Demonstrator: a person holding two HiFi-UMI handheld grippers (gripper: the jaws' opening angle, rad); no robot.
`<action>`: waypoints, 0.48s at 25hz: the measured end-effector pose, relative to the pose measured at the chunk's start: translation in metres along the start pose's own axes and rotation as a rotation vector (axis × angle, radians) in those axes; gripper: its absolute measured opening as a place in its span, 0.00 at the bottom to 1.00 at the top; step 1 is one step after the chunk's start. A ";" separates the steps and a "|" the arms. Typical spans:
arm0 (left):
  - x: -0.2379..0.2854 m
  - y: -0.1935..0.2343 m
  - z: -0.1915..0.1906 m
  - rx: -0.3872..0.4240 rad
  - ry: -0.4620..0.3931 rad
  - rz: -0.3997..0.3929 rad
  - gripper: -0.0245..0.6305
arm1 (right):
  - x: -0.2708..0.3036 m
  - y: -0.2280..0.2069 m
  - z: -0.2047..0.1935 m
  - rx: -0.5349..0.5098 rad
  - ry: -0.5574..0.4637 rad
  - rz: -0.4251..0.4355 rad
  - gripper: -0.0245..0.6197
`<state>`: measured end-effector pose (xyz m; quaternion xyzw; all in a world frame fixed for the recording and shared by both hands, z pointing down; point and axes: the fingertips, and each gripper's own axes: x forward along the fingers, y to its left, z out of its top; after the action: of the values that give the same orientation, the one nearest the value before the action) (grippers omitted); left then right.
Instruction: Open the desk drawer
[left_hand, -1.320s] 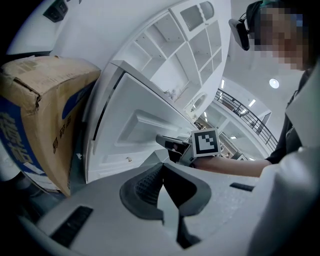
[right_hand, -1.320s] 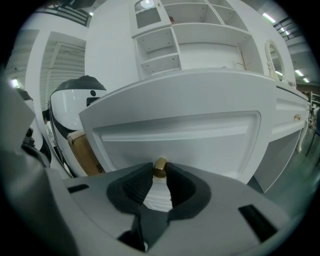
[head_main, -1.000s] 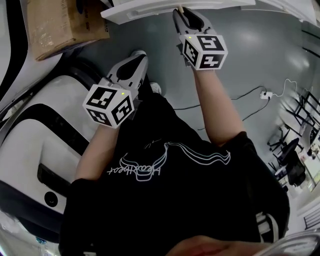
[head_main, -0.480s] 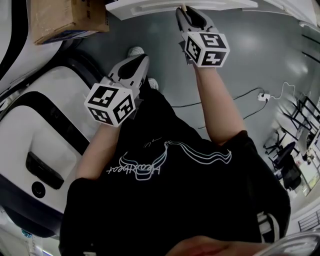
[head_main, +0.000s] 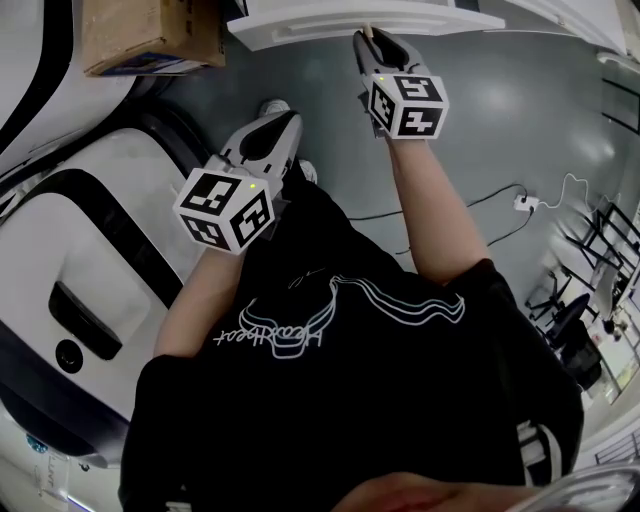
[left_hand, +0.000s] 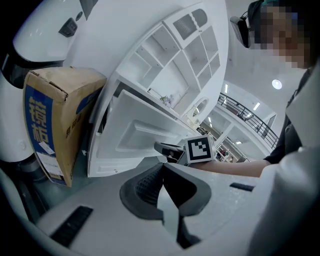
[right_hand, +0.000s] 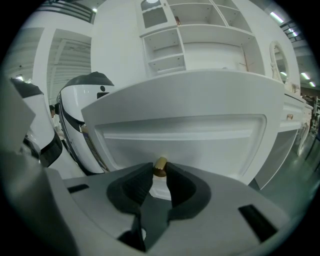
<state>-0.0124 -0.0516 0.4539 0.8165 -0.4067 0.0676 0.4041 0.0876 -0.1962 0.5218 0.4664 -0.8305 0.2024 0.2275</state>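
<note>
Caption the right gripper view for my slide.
Right gripper shut on the knob of the drawer, white shelves above.

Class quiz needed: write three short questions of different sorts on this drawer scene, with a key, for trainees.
1. What do the fingers of the right gripper clamp?
2. True or false: the left gripper is shut and empty.
3. What stands beside the desk: A box, B ladder, C bucket?

Key:
1. The knob on the drawer.
2. True.
3. A, the box.
</note>
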 end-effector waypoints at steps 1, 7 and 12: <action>-0.001 -0.002 0.001 0.003 -0.002 0.000 0.04 | -0.001 0.000 -0.001 -0.002 0.002 -0.001 0.18; -0.011 -0.006 0.000 0.013 -0.014 0.007 0.04 | -0.010 0.004 -0.010 -0.005 0.007 -0.008 0.18; -0.017 -0.010 -0.006 0.016 -0.014 0.003 0.04 | -0.019 0.006 -0.016 -0.012 0.012 -0.016 0.18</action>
<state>-0.0145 -0.0336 0.4444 0.8196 -0.4100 0.0658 0.3948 0.0939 -0.1718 0.5234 0.4706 -0.8265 0.1985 0.2367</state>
